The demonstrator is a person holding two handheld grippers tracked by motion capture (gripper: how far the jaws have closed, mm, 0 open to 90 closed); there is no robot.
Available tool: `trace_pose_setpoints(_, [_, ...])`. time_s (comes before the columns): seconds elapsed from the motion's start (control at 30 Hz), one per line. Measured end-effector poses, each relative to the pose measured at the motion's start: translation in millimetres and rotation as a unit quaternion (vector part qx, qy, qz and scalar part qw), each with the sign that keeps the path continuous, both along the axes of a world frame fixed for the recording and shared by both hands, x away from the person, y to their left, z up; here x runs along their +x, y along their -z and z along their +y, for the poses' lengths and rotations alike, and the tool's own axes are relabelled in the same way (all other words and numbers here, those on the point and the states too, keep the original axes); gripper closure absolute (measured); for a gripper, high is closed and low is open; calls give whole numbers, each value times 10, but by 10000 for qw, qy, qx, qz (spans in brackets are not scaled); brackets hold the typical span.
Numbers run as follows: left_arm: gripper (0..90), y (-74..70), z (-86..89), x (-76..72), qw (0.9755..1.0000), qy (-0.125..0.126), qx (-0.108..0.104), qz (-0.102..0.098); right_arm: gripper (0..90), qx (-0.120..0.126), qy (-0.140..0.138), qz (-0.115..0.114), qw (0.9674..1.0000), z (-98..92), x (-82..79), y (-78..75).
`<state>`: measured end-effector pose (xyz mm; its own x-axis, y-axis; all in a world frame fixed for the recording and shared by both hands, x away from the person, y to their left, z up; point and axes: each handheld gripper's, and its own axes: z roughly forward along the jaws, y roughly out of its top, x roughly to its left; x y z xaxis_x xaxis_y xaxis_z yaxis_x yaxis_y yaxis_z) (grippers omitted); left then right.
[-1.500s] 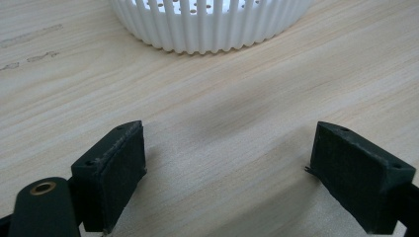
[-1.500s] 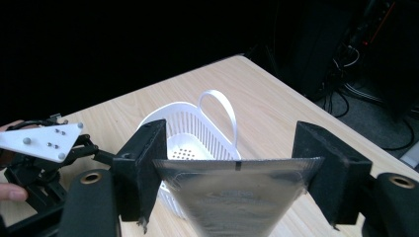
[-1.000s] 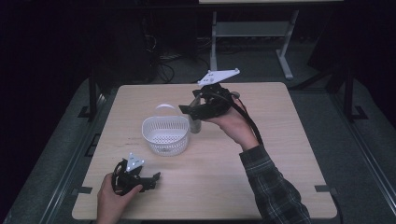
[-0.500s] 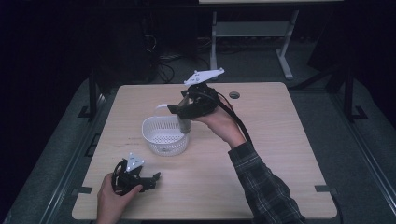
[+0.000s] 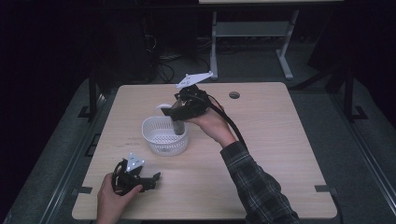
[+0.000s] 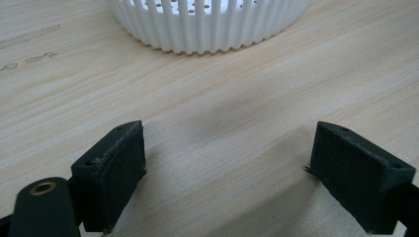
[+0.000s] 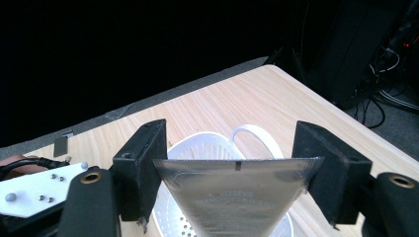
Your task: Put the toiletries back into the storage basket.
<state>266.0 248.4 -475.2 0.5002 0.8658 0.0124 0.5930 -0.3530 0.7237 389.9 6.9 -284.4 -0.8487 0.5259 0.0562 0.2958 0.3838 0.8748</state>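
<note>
A: Nearest the person, the left gripper (image 5: 148,179) rests low on the pale wood-grain surface (image 5: 280,154), gripped by the left hand (image 5: 112,198). In the left gripper view its jaws stand wide apart with only bare wood between them, and the ribbed wall of the white basket (image 6: 207,22) lies just beyond.

B: And farther out?

A: The basket (image 5: 164,135) is a round, white plastic strainer with slotted sides and a perforated floor. Above its far-right rim the right gripper (image 5: 180,114) holds a translucent, silvery funnel-shaped pouch (image 7: 236,195).

B: Which way does the pouch run?

A: In the right gripper view its wide, finely ridged top edge spans flat between the two jaws, which are closed on its ends; it tapers downward, long axis about vertical, the narrow end pointing into the basket (image 7: 197,143). Faint embossed lettering is too blurred to read.

B: Any change from a second ago?

A: The right hand (image 5: 210,123) has moved leftward from beside the basket to over it; the left gripper has stayed put. A small dark round hole (image 5: 234,95) in the surface, hidden behind the hand before, shows near the far edge.
</note>
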Motion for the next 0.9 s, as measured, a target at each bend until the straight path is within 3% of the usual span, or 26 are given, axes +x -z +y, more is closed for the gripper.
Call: trace_pose_setpoints(0.9, [126, 1, -2, -1, 10000, 7, -1, -11, 299, -208, -89, 218, 9995, 109, 74, 349])
